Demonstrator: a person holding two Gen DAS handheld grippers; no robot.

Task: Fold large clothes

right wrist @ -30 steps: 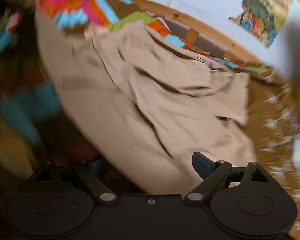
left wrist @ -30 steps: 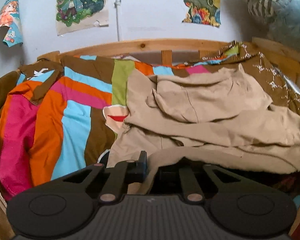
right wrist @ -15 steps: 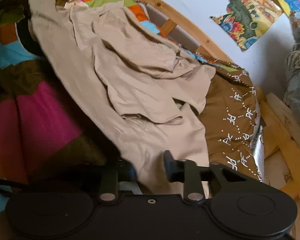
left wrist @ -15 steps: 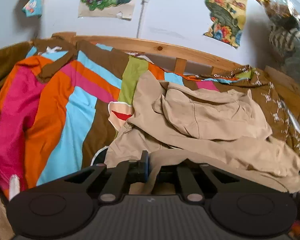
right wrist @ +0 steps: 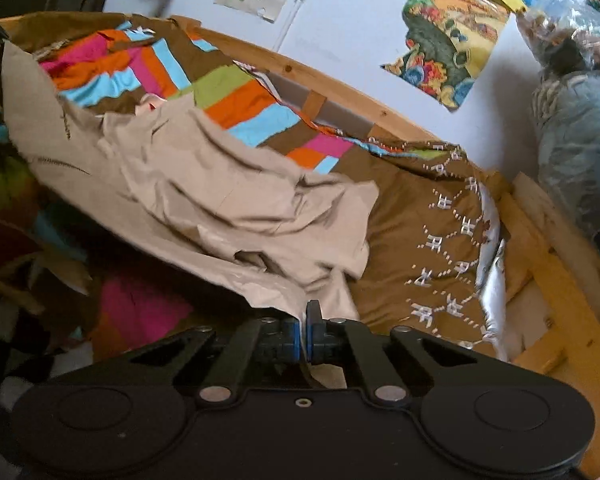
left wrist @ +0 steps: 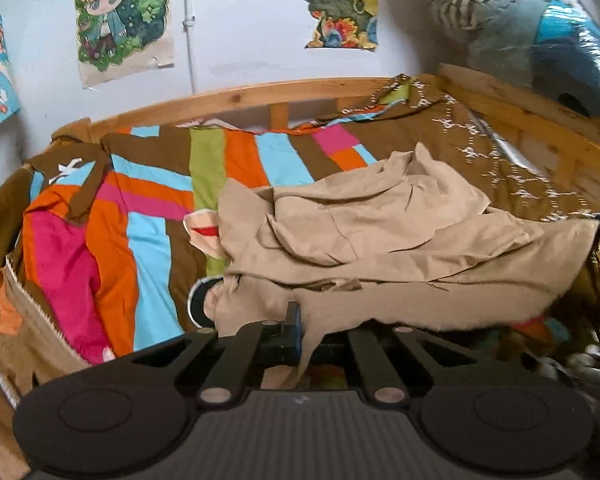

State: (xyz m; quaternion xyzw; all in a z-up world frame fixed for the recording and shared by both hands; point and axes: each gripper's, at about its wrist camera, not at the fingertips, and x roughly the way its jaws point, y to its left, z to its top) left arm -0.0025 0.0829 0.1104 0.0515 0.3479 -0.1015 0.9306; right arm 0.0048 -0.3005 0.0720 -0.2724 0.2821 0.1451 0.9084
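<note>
A large beige garment (left wrist: 380, 236) lies crumpled on a striped bedspread (left wrist: 148, 232), its near hem lifted and stretched between both grippers. My left gripper (left wrist: 300, 328) is shut on the hem at the garment's left end; cloth covers its right finger. In the right wrist view the same beige garment (right wrist: 220, 200) runs from upper left to the right gripper (right wrist: 303, 332), which is shut on the hem's other end, jaws pressed together on the fabric. A zip shows along the taut edge.
A wooden bed frame (left wrist: 260, 96) runs along the wall and down the right side (right wrist: 552, 280). A brown patterned cover (right wrist: 420, 232) lies on the bed's right part. Posters hang on the wall; a wrapped bundle (left wrist: 540, 28) sits at the right.
The right gripper went from open to shut on the garment's hem. The near edge now hangs taut between the two grippers, and the garment has shifted right on the bed.
</note>
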